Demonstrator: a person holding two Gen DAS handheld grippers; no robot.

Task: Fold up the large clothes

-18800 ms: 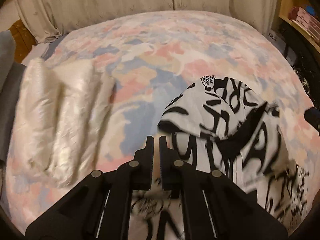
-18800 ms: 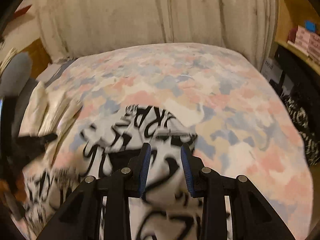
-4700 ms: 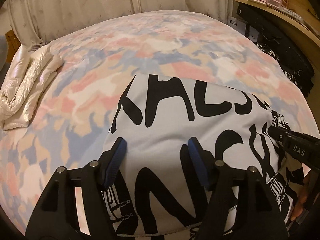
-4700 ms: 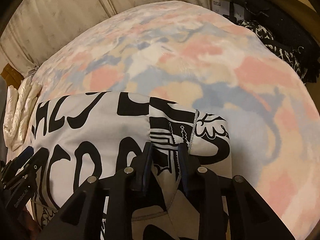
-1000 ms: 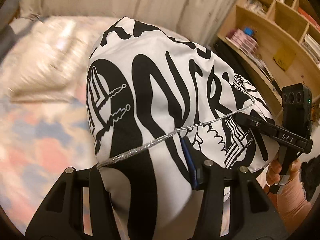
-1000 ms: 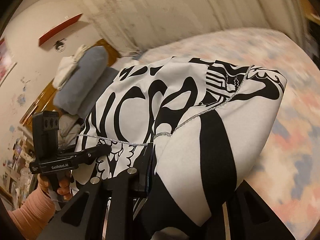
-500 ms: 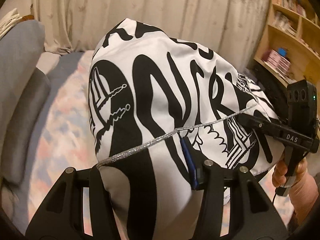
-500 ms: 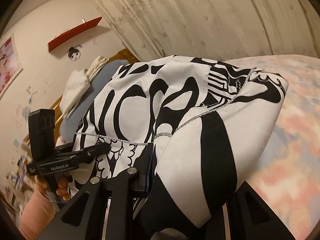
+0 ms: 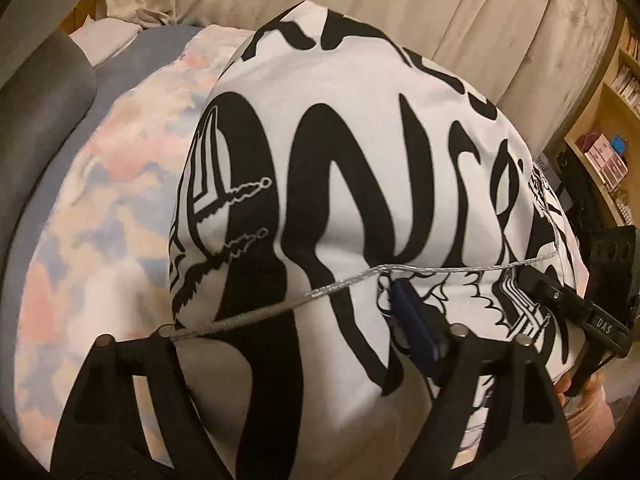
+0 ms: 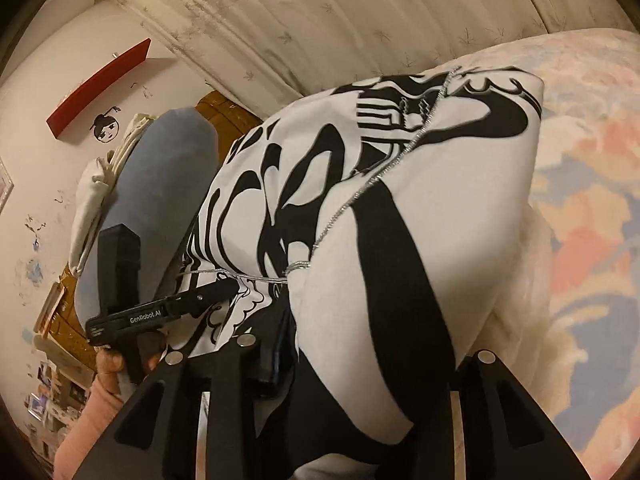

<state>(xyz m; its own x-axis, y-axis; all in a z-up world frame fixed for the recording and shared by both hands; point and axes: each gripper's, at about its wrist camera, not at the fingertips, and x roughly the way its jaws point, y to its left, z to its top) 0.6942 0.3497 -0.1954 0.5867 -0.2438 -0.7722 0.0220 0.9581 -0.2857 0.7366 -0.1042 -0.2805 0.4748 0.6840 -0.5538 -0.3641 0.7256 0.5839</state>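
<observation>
A white garment with bold black lettering (image 9: 360, 152) is folded into a thick bundle and held up in the air above the bed; it also fills the right wrist view (image 10: 400, 216). A silver trim line (image 9: 400, 272) crosses it. My left gripper (image 9: 288, 332) has the bundle lying between its spread fingers, one blue pad (image 9: 412, 320) showing. My right gripper (image 10: 368, 364) carries the bundle the same way between wide fingers. Each gripper shows in the other's view, the right (image 9: 568, 308) and the left (image 10: 168, 308), pressed against the bundle's side.
The bed's pastel patchwork cover (image 9: 104, 208) lies below. A grey chair back (image 9: 44, 92) and cream curtains (image 9: 440, 4) stand behind. A wooden bookshelf (image 9: 612, 128) is at the right. A cream folded garment (image 10: 532, 312) lies under the bundle.
Both grippers have swung the bundle leftward over the bed, towards the grey chair. The hold on the garment looks the same.
</observation>
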